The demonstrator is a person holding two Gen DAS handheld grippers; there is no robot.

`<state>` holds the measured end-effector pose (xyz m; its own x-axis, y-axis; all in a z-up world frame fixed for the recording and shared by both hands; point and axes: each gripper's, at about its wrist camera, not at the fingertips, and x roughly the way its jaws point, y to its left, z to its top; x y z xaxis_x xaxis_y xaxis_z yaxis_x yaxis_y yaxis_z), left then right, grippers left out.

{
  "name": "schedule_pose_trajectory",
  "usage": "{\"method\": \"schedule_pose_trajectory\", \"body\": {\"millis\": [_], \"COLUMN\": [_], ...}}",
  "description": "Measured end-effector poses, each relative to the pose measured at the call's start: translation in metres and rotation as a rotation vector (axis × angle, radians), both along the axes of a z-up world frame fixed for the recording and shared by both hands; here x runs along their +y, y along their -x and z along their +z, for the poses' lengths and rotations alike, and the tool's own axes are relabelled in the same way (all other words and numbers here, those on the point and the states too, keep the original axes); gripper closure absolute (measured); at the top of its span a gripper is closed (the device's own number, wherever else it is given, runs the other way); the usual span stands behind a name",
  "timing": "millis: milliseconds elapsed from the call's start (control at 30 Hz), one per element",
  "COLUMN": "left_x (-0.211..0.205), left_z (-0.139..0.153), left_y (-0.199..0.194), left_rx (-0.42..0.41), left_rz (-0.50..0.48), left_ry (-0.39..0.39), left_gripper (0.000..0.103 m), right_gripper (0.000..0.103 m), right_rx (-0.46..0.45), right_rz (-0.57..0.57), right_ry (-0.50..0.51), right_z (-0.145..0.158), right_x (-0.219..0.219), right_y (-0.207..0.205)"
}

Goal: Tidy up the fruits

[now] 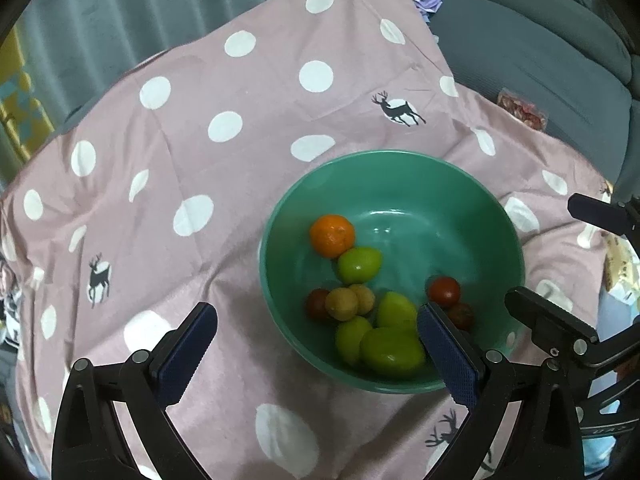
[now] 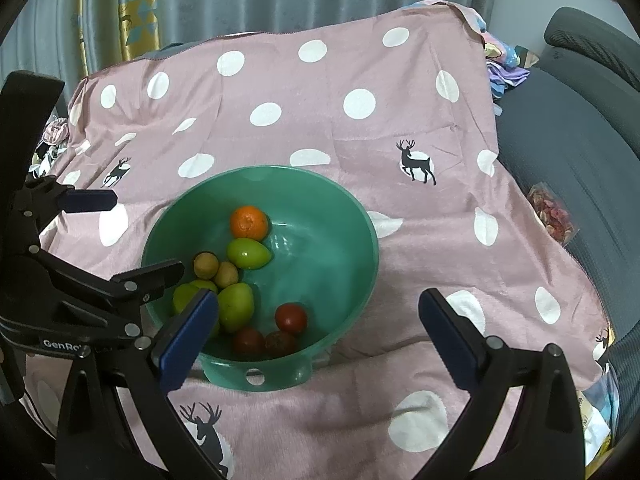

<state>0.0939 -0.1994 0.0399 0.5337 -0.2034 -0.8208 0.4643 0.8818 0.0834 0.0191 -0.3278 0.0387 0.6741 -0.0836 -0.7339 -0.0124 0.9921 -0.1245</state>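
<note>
A green bowl (image 1: 492, 216) (image 2: 352, 220) stands on a pink polka-dot cloth. It holds an orange (image 1: 332, 236) (image 2: 249, 222), several green fruits (image 1: 359, 265) (image 2: 248, 254), two small tan fruits (image 1: 341, 303) (image 2: 206, 265) and three dark red fruits (image 1: 444, 291) (image 2: 291, 317). My left gripper (image 1: 318, 330) is open and empty above the bowl's near left rim. My right gripper (image 2: 318, 320) is open and empty above the bowl's near right side. Each gripper shows at the edge of the other's view.
The pink cloth (image 1: 200, 160) (image 2: 400, 240) covers the table. A grey sofa (image 1: 540, 52) (image 2: 580, 140) lies to the right, with a bag of red snacks (image 1: 522, 111) (image 2: 554, 216) on it. Curtains hang behind.
</note>
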Motion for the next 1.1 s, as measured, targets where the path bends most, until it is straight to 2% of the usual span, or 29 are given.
{"method": "schedule_pose_trajectory", "body": {"millis": [400, 633, 900, 1100], "left_x": [0.004, 0.018, 0.040, 0.050], "left_z": [0.008, 0.032, 0.049, 0.049], "left_y": [0.007, 0.021, 0.039, 0.049], "left_rx": [-0.004, -0.114, -0.184, -0.192], "left_rz": [0.003, 0.105, 0.194, 0.218], "left_ry": [0.013, 0.027, 0.086, 0.108], "left_gripper": [0.003, 0.003, 0.003, 0.003], "right_gripper": [0.002, 0.000, 0.000, 0.000], "right_rx": [-0.044, -0.093, -0.169, -0.135], "right_rz": [0.005, -0.021, -0.065, -0.074], "right_ry": [-0.014, -0.065, -0.177, -0.171], "right_z": [0.016, 0.027, 0.031, 0.021], "right_x": [0.000, 0.003, 0.006, 0.007], "right_y": [0.012, 0.027, 0.053, 0.054]}}
